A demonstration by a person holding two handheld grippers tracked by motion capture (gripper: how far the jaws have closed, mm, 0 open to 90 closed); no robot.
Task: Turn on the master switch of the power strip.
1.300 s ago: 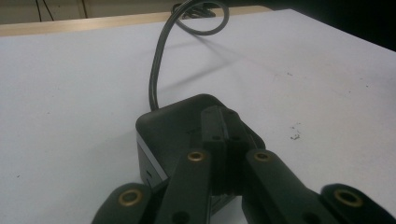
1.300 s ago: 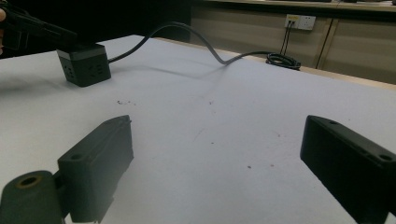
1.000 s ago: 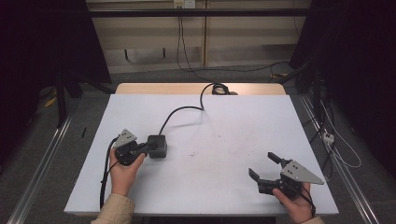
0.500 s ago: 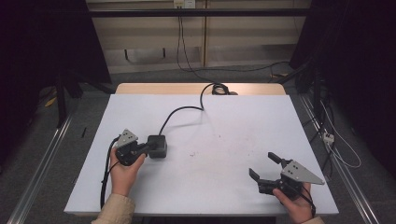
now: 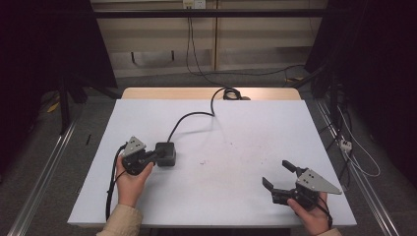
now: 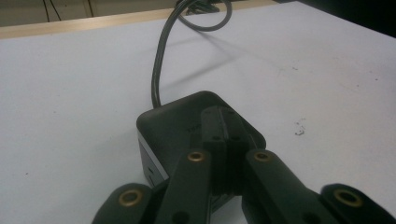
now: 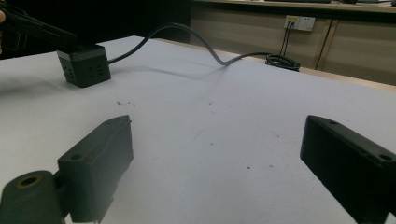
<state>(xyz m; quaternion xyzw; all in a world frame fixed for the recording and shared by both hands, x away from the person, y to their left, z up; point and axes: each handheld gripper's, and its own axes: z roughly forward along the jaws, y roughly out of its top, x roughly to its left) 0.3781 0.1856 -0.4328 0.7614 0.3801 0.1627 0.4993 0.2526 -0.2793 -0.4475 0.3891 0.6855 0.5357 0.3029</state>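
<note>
White table (image 5: pixel 236 147), wall socket (image 7: pixel 299 22), floor cables (image 5: pixel 354 147).

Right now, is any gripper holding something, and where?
Nothing is held. The left gripper is shut, its tips lying on top of the black power cube. The right gripper is open and empty.

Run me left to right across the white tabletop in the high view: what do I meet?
Left hand-held gripper, jaws closed, its tips over the box → black cube-shaped power box with its dark cable trailing toward the far edge → bare stretch of white table → right hand-held gripper, jaws open, holding nothing.
</note>
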